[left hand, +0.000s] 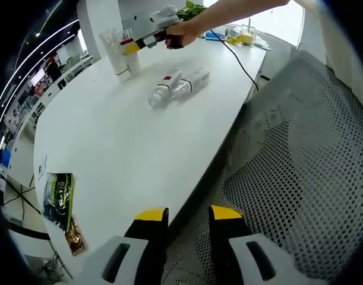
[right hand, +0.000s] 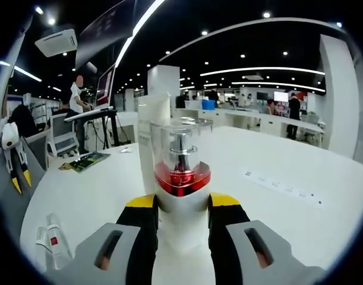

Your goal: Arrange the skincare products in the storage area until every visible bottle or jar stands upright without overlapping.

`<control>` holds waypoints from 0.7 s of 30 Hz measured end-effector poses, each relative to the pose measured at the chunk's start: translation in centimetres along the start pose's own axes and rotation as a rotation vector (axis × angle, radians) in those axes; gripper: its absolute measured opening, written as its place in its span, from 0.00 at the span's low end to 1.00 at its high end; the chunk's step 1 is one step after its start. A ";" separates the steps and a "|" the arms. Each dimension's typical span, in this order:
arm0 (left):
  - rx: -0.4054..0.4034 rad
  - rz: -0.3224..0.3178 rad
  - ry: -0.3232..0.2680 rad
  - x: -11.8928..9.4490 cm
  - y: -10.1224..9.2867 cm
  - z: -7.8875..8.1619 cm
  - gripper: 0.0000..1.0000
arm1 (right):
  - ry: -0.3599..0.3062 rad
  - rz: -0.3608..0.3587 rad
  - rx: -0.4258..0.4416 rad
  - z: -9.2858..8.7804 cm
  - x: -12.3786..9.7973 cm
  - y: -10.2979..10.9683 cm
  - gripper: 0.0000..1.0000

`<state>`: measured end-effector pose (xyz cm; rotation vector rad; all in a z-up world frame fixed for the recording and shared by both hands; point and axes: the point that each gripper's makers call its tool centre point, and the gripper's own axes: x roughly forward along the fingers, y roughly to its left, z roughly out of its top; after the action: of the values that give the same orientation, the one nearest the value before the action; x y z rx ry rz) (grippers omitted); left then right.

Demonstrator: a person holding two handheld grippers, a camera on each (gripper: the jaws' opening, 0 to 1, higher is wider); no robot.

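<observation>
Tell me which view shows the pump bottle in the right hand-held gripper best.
The right gripper view: the pump bottle stands upright between the jaws, showing its clear cap and red collar. The left gripper view shows it small and distant, held by the right hand-held gripper beside a white tube.

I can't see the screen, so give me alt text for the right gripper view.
The right tool grips a white pump bottle with a red collar and clear cap, upright on a white table.

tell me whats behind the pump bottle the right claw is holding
A tall white tube stands upright right behind the pump bottle, on the table. The bottle covers the tube's lower right part.
</observation>
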<state>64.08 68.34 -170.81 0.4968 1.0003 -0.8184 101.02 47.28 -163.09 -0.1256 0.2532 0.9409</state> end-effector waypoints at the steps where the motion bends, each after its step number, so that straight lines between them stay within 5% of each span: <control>1: 0.001 0.001 0.000 0.0 0.0 0.0 0.28 | 0.001 -0.001 0.001 0.0 0.0 0.0 0.30; 21: -0.007 0.008 -0.010 -0.1 0.2 0.2 0.28 | 0.014 -0.022 0.099 -0.9 -0.2 -0.5 0.33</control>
<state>64.29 68.36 -170.63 0.4903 0.9909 -0.8091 101.12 46.64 -163.88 -0.0440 0.3098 0.9048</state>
